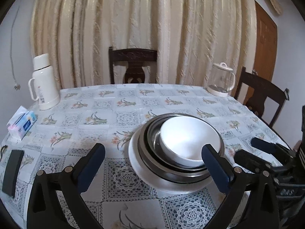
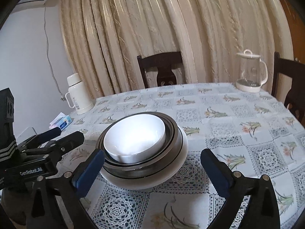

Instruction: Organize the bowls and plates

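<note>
One stack stands on the table: a white bowl point(image 1: 187, 139) point(image 2: 134, 135) nests in steel bowls point(image 1: 152, 148) point(image 2: 171, 133), which rest on a white plate point(image 1: 144, 173) point(image 2: 167, 173). My left gripper point(image 1: 153, 153) is open, its right finger beside the stack's near right rim, nothing held. My right gripper point(image 2: 152, 158) is open too, its left finger close to the stack's near left rim. Each gripper shows in the other's view: the right gripper point(image 1: 253, 148) at right, the left gripper point(image 2: 64, 133) at left, both just short of the stack.
A floral tablecloth point(image 1: 106, 118) covers the table. A white thermos point(image 1: 44, 84) point(image 2: 78, 95) and a tissue pack point(image 1: 22, 122) point(image 2: 63, 123) sit at the left, a glass kettle point(image 1: 221, 80) point(image 2: 250, 71) at the far right, a black slab point(image 1: 12, 171) near left. Dark chairs point(image 1: 133, 66) point(image 1: 263, 97) stand behind.
</note>
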`<state>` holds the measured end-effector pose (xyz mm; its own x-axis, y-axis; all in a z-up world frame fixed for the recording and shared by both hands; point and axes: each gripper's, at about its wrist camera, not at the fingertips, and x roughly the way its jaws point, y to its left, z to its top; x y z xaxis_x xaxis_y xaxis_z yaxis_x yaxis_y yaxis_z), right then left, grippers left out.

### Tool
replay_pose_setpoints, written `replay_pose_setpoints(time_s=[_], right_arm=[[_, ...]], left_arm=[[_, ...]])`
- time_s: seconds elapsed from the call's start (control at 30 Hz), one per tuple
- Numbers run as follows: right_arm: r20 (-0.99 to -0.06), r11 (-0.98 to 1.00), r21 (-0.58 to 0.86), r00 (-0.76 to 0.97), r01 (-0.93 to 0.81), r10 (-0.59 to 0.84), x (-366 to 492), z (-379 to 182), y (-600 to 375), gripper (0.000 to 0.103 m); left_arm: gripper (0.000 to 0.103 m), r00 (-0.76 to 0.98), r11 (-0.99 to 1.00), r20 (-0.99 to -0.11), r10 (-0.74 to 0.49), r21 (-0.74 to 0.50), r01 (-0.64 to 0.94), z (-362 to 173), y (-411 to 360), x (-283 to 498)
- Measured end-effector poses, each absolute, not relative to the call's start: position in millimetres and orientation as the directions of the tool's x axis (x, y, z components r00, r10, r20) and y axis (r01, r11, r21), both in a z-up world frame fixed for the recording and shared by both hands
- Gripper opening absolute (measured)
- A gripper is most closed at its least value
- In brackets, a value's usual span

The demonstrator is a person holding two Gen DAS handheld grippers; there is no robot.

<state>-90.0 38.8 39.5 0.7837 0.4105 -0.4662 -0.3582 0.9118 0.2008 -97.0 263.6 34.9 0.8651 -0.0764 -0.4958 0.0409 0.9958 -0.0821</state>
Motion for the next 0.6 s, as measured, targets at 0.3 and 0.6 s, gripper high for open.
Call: replay_pose_setpoints(time_s=[0.3, 0.6], right_arm=[[-0.471, 0.921, 0.152, 0.793, -0.359, 0.387, -95.2, 32.2, 47.7, 0.102], [-0.426, 0.953, 0.065, 0.855, -0.295, 0.294, -106.8, 36.7, 52.8, 0.103]], left_arm=[[0.103, 0.869, 0.992, -0.481, 0.117, 0.018, -0.124, 23.7, 265.7, -110.4], [0.103, 0.856, 0.988, -0.498, 0.14, 0.008, -0.157, 12.7, 270.4, -117.3]])
